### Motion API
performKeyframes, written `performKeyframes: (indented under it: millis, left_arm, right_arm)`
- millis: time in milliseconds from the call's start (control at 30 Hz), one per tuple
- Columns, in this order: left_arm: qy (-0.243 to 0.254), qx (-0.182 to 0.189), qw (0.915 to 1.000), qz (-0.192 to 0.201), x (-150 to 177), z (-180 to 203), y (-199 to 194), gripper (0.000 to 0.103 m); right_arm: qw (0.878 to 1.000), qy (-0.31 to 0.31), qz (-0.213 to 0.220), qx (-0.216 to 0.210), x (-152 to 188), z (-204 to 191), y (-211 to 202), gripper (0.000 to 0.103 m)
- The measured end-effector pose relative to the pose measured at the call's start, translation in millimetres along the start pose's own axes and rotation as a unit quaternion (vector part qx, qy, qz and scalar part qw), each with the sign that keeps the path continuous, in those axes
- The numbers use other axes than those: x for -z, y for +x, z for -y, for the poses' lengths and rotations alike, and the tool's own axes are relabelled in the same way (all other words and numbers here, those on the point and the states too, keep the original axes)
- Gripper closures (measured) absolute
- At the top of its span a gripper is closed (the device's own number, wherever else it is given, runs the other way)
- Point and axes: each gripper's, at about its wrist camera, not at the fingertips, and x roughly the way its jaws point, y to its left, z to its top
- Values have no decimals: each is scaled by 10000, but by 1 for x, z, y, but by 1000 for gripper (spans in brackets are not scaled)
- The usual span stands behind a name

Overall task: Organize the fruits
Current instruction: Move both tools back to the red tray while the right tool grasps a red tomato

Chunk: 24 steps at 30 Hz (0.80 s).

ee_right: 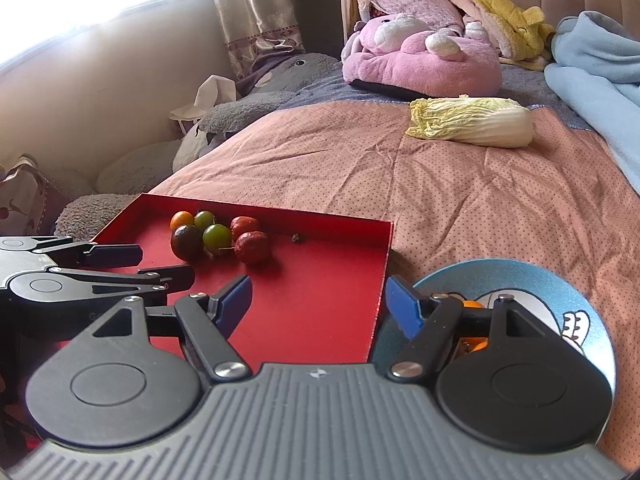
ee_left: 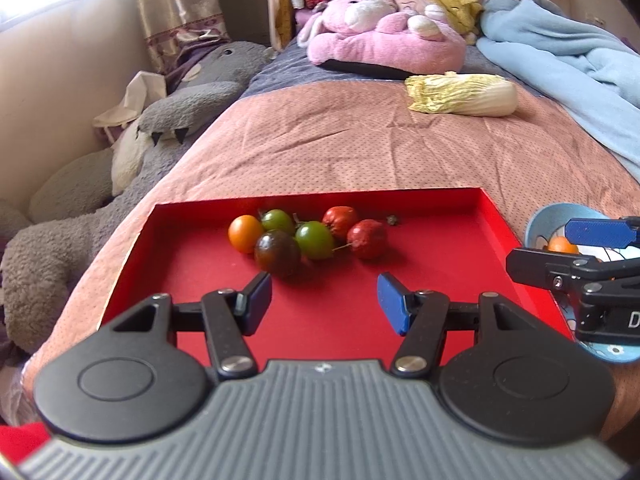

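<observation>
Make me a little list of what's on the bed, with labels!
tray: red tray on the pink bedspread
fruits in tray: six, in one cluster; one orange, two green, one dark, two red
bowl: blue bowl beside the tray, an orange fruit inside
cabbage: napa cabbage farther back
left gripper: open, empty
right gripper: open, empty

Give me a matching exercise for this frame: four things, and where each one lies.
1. dark tomato
2. orange fruit
3. cabbage
4. pink plush

a. in the blue bowl
b. on the bedcover, beyond the tray
c. in the red tray
d. at the head of the bed

Pairs: 1-c, 2-a, 3-b, 4-d
</observation>
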Motion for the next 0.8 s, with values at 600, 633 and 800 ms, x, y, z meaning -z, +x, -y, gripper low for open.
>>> performKeyframes:
  millis: [600, 633, 800]
  left_arm:
    - [-569, -633, 9957, -356, 3, -28, 16, 42]
    - [-572, -649, 9955, -375, 3, -29, 17, 42]
    - [-589, -700, 9949, -418, 5, -32, 18, 42]
  right_arm:
    - [9961, -498, -600, -413, -31, -39, 95, 37]
    - [9954, -544, -662, -433, -31, -42, 101, 37]
    - [9923, -742, -868, -482, -32, -52, 127, 39]
